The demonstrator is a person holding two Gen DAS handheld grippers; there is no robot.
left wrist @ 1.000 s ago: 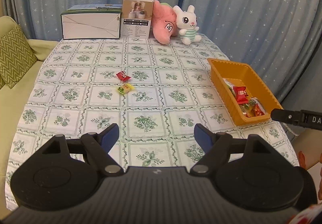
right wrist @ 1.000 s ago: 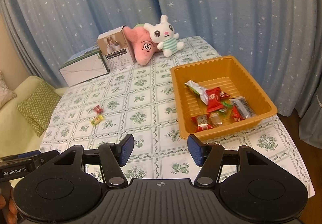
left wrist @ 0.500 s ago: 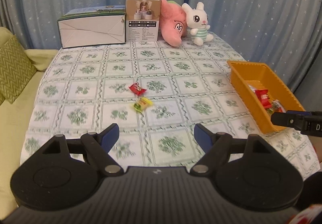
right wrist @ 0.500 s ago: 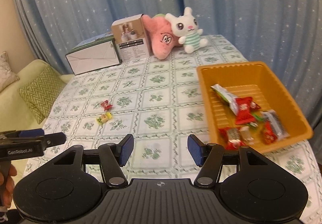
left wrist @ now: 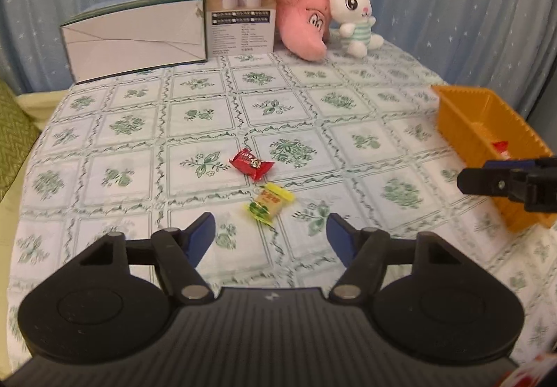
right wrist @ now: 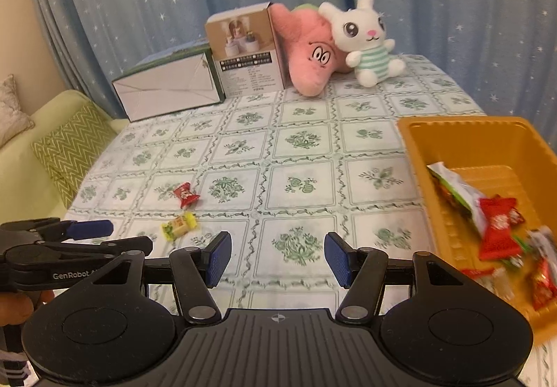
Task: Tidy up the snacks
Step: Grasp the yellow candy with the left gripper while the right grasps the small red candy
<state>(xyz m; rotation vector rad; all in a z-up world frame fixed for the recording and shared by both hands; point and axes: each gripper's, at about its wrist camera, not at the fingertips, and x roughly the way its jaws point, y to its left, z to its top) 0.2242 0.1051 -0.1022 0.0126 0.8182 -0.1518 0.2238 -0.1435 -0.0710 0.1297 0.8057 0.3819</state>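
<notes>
Two wrapped candies lie on the patterned tablecloth: a red candy and, nearer to me, a yellow candy. My left gripper hovers just short of the yellow candy. Its jaws are closing and nothing is between them. My right gripper stands open over bare cloth, left of the orange tray. Several wrapped snacks lie in the tray.
At the table's far edge stand a long white box, a small carton, a pink plush and a white bunny plush. Blue star curtains hang behind. A green sofa with a cushion lies to the left.
Both grippers have moved forward and down toward the table, so the two candies now lie close in front of the left gripper. The left jaws have narrowed; the right jaws kept their width.
</notes>
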